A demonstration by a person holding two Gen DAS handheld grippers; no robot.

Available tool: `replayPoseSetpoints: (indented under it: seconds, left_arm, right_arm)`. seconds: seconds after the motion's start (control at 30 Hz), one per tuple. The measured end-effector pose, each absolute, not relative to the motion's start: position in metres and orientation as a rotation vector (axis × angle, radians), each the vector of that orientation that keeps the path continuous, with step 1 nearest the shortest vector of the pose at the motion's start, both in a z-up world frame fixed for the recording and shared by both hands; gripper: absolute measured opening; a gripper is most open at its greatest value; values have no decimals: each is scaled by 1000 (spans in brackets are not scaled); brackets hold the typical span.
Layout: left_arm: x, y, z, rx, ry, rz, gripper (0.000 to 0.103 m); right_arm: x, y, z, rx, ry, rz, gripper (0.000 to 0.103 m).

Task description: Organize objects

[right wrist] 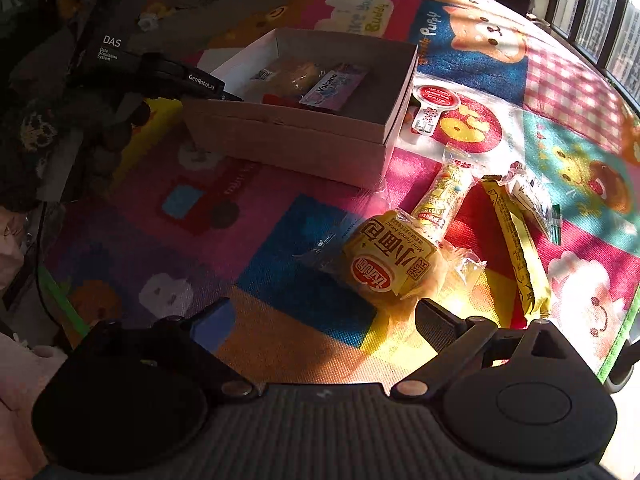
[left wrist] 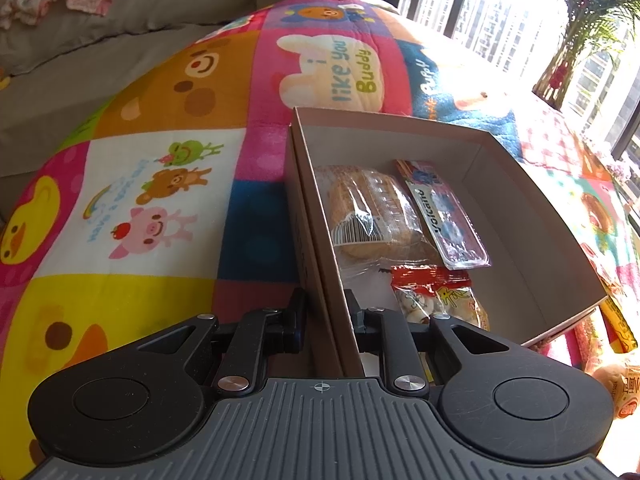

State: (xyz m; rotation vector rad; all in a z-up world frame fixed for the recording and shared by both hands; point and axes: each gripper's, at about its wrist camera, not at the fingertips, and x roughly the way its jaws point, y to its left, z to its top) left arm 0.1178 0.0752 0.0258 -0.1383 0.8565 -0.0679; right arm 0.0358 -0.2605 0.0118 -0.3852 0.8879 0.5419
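The right gripper (right wrist: 320, 320) stands wide open and empty, low over the bread (right wrist: 390, 266) on the blanket (right wrist: 280, 240). One finger is just beside the wrapper, the other well clear. Closing off-centre could pinch only the wrapper's edge, so the bread slips or gets shoved into the snack stick (right wrist: 444, 196). The left gripper (left wrist: 326, 308) clamps the box (left wrist: 316, 240) wall, steadying it. Let go, the box could shift.

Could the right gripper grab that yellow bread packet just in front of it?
Probably yes. The right gripper is open wide, the bread packet lies loose on the blanket just ahead of its fingertips, and nothing sits between them.
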Motion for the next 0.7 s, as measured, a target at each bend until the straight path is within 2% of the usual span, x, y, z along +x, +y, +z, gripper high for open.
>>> replayPoseSetpoints:
  seconds: [0.2,0.4,0.47,0.5,0.57,0.67,0.7]
  left_arm:
    - [118,75,26,-139,858,-68,20]
    - [118,75,26,-139,858,-68,20]
    - [119,75,26,-138,858,-68,20]
    - [119,75,25,-138,857,-68,20]
    - [119,75,25,-137,857,-67,20]
    - [119,75,25,-135,854,-69,20]
    - [119,75,25,-136,852,-70,20]
  right_arm:
    - [42,-243,-11,-745,767,446,98]
    - [62,-235,-26,-707,798,493,96]
    - [67,-232,-24,-654,830,507,82]
    - [68,-232,-21,-630,837,504,81]
    - [67,-232,-16,-593,851,493,66]
    - [63,-237,-7,-510,897,460,56]
    - [63,-240,-4,-466,927,452,56]
